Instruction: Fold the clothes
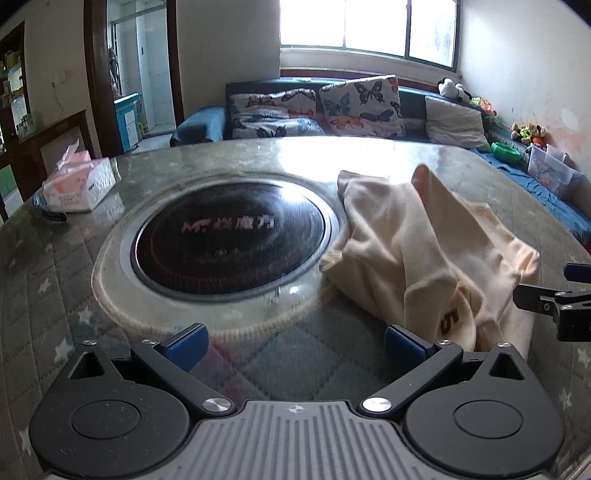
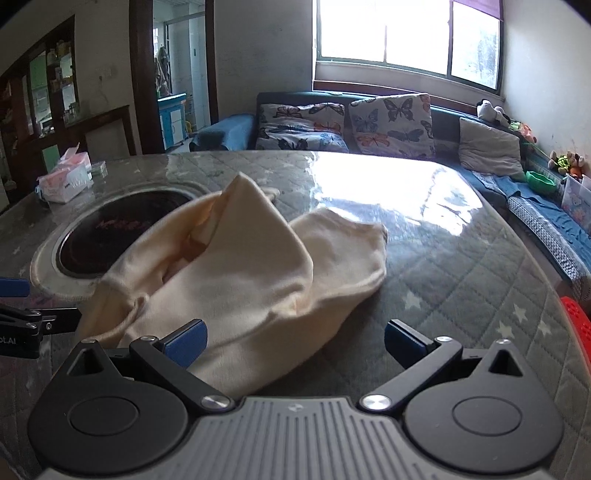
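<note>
Your 2 tongs, left (image 1: 293, 345) and right (image 2: 293, 343), gape, grasping nothing. The garment (image 2: 236, 280) on the table (image 2: 461, 266) looks light, limp; pinch a near hem corner.

Backlit by window (image 1: 365, 26); glare on table (image 2: 369, 177); fisheye-warped edges.

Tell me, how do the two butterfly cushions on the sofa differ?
The left butterfly cushion lies low and slumped; the right butterfly cushion stands upright against the sofa back. The left looks wider than tall, the right nearly square. Both share the same pale fabric with butterfly print.
</note>
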